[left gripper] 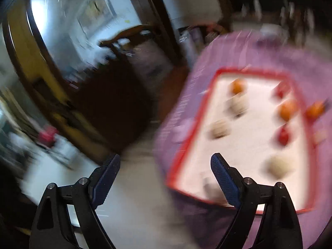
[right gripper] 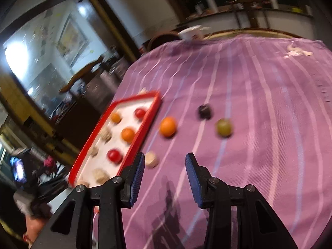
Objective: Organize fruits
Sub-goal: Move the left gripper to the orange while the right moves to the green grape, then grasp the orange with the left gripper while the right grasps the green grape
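Note:
A red-rimmed white tray (right gripper: 137, 145) (left gripper: 195, 128) lies on a purple striped tablecloth. It holds orange fruits (right gripper: 127, 134), red fruits (right gripper: 114, 155) and several beige pieces (right gripper: 100, 175). On the cloth right of the tray lie an orange (right gripper: 168, 126), a dark fruit (right gripper: 204, 111), a green fruit (right gripper: 224, 127) and a beige piece (right gripper: 151, 159). My right gripper (right gripper: 165, 164) is open and empty above the cloth, just short of the beige piece. My left gripper (left gripper: 166, 166) is open and empty, above the tray's near left corner. The left view is blurred.
The table's left edge (left gripper: 166, 128) drops to the floor beside the tray. A white cup (right gripper: 192, 32) stands at the table's far edge. A counter with bottles (right gripper: 249, 6) is behind. A dark chair (left gripper: 124, 37) stands in the room on the left.

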Tool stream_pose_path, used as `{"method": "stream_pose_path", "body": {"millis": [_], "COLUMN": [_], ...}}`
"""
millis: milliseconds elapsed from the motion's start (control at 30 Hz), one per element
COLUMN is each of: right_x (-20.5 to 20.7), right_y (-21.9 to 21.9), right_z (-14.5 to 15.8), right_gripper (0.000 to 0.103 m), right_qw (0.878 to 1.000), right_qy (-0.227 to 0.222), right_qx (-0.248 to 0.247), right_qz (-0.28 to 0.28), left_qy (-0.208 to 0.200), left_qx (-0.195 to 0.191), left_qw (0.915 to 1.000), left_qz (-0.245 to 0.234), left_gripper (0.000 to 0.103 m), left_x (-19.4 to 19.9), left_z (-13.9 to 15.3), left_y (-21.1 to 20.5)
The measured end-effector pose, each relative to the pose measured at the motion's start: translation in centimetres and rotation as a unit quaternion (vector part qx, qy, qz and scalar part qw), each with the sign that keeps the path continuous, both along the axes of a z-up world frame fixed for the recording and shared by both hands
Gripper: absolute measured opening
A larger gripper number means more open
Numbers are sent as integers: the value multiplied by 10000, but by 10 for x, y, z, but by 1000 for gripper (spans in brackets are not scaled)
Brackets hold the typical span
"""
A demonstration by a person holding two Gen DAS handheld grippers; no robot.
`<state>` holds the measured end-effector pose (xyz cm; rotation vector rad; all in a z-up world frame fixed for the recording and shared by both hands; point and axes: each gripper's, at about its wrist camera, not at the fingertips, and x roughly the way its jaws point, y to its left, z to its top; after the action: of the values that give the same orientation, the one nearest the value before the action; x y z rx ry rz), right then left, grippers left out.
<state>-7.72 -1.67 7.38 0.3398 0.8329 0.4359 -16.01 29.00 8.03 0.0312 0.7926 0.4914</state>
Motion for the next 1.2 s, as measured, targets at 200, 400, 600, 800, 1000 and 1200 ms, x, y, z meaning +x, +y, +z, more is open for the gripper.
{"method": "stream_pose_path", "body": {"millis": [200,400,600,800,1000,1200], "right_x": [12,25,50,67,74,83], "right_y": [-49,-63,-50,-36,-14,-1], "right_z": [1,-5,-24,-33,-30,-32], "right_gripper": [50,52,53,53,53,52], "right_qw": [9973,9962,9944,9919,9856,9830], "right_qy": [154,410,651,584,149,-2], "right_qx": [165,109,-774,-1122,-1631,-1768], "right_qz": [-692,-754,-314,108,417,485], "left_qy": [-563,-363,-321,47,369,634], "left_qx": [-1503,-1679,-1689,-1879,-1843,-1639], "left_qw": [9827,9705,9618,9526,9509,9520], "left_qz": [-926,-1693,-2131,-2394,-2459,-2507], "left_gripper": [89,89,89,81,62,62], "left_x": [3,30,74,145,177,187], "left_z": [15,12,14,4,-18,-39], "left_y": [-29,-92,-129,-155,-167,-173]}}
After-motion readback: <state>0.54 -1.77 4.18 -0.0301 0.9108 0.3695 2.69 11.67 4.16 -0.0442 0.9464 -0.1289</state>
